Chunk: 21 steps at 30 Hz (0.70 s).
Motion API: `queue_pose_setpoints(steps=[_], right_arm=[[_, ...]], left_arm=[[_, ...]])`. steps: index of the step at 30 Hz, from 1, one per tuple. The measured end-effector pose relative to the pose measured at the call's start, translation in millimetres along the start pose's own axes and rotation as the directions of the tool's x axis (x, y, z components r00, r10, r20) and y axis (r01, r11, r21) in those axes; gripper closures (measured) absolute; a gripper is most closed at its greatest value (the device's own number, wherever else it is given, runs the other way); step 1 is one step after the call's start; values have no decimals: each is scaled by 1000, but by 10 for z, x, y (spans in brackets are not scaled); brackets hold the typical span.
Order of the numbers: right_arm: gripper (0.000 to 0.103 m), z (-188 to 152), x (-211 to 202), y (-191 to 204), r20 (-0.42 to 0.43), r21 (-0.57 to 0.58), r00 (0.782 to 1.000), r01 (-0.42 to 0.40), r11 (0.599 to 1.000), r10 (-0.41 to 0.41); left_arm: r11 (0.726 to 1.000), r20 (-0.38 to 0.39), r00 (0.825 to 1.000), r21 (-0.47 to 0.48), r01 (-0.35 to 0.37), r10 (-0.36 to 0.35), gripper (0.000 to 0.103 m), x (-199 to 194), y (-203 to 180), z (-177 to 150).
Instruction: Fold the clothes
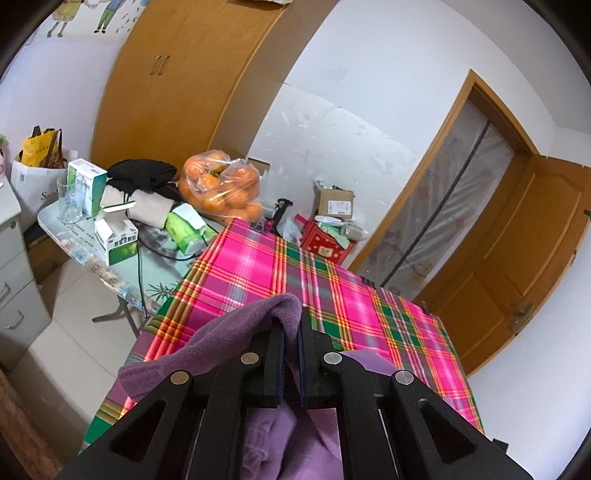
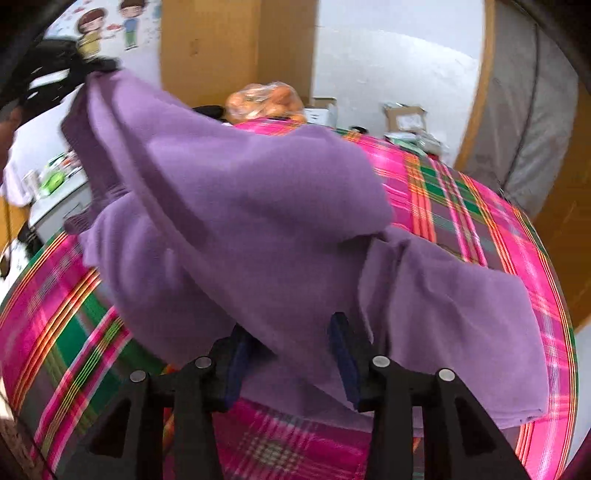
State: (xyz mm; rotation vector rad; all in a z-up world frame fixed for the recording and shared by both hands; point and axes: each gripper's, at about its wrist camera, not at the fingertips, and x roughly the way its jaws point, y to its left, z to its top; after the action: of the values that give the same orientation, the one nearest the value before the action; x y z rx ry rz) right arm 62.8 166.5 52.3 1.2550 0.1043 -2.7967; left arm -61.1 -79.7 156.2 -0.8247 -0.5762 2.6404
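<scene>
White walls close the room, with cartoon figures painted at 11 o'clock. A tall wooden wardrobe stands at 12 o'clock. At 3 o'clock a wooden door hangs open beside a doorway covered by a pale curtain. A plaid cloth covers the centre table. At 9 o'clock a cluttered side table holds boxes and a bag of oranges; grey drawers stand farther left. The floor is pale tile. Light is even and soft.

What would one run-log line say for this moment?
left gripper: shut on purple garment | right gripper: open around garment | surface: plaid cloth
</scene>
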Motion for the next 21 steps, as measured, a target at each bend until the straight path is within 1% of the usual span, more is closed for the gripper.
queue_pose_setpoints(steps=[1, 2, 3, 6, 7, 13, 15, 21], right_arm=[[72, 26, 0, -53, 4, 22, 1000, -4, 1000, 4], [77, 51, -1, -105, 8, 45, 1000, -8, 999, 8], [82, 71, -14, -142, 16, 61, 1000, 6, 998, -7], [90, 146, -65, -242, 43, 98, 999, 22, 995, -26], [92, 171, -79, -270, 53, 107, 998, 26, 994, -32], [95, 378, -192, -464, 127, 182, 989, 54, 982, -78], [95, 474, -242, -534, 152, 200, 983, 76, 977, -107], [95, 713, -345, -657, 201, 210, 964, 128, 969, -171]], left_arm=[[1000, 0, 1000, -4, 0, 0, 98, 4, 12, 6], [1000, 0, 1000, -5, 0, 0, 98, 9, 22, 10], [1000, 0, 1000, -6, 0, 0, 98, 14, 29, 14], [1000, -2, 1000, -8, -4, 4, 98, 47, 46, 24], [1000, -4, 1000, -8, -5, 5, 98, 58, 53, 27], [1000, -12, 1000, -8, -6, 6, 98, 135, 66, 38], [1000, -20, 1000, -10, -4, 4, 98, 172, 70, 40], [1000, -46, 999, -8, -6, 6, 97, 322, 59, 38]])
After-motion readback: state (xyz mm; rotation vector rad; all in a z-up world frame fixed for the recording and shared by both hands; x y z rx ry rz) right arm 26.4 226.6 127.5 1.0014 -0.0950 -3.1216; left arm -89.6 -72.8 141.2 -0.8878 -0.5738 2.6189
